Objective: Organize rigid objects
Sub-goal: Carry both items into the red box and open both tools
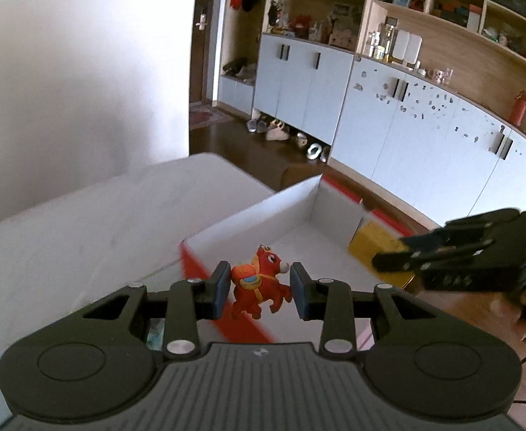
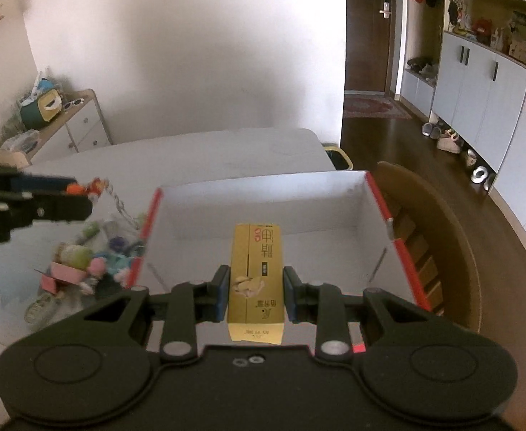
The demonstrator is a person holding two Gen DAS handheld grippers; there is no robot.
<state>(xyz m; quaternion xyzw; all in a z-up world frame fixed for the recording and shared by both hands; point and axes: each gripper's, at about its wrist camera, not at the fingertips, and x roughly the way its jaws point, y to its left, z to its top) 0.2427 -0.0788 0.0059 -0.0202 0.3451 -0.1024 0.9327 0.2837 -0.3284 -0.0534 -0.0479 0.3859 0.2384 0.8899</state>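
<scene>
Currently both grippers carry a load toward the white box (image 2: 263, 197) with red edges, which sits at the right edge of the table (image 2: 198, 154). The left gripper (image 1: 259, 289) has its jaws narrowed onto the red toy horse (image 1: 261, 280), pads touching its tail end and its nose; the horse hangs over the box's near-left rim. The right gripper (image 2: 255, 292) clamps the yellow carton (image 2: 256, 273) on its long sides, the carton pointing forward over the box interior. Whether the carton rests on the box floor cannot be told. A pile of small toys (image 2: 90, 265) lies on the table just outside the box's left wall.

The step in hand appears to be placement. The next move likely calls for lowering each item to the box floor, apart from each other, then widening the jaws.
</scene>
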